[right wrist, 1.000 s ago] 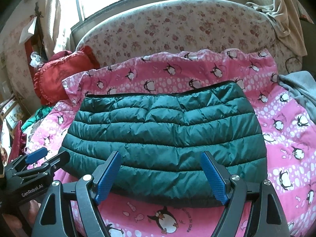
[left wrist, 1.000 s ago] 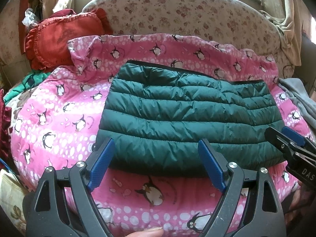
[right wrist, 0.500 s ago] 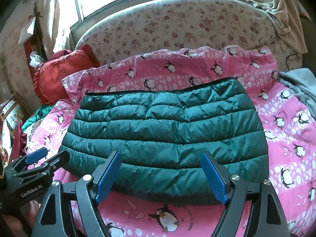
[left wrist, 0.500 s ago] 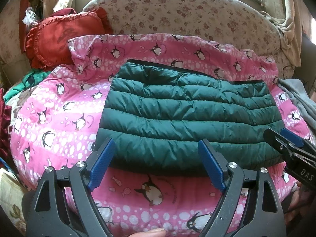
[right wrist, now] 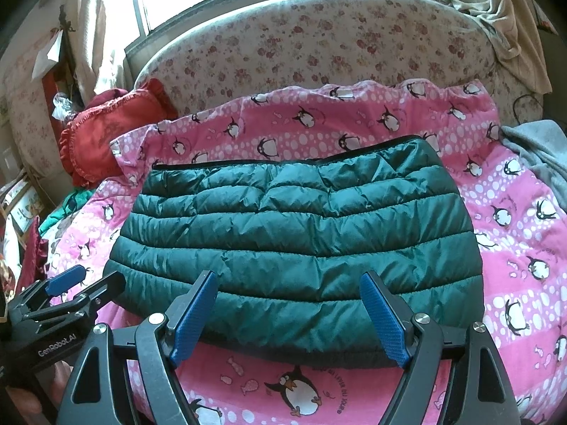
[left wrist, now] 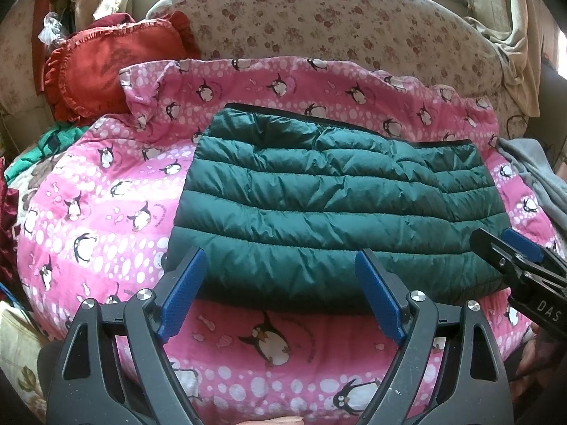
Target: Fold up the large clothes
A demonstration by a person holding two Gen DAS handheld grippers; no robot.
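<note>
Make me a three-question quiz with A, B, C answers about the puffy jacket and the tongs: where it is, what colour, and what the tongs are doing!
1. Where does the puffy jacket lie?
A. on the penguin blanket
B. on the floor
C. on the red pillow

2. What colour is the jacket?
A. yellow
B. dark green
C. white

3. What are the left tongs and right tongs doing?
A. both pinching the jacket
B. one holding a sock
C. both open, holding nothing

Answers: 1 A, pink penguin cloth shows all round it. 2 B, its quilted shell is dark green. 3 C, the blue pads stand wide apart with nothing between them.
</note>
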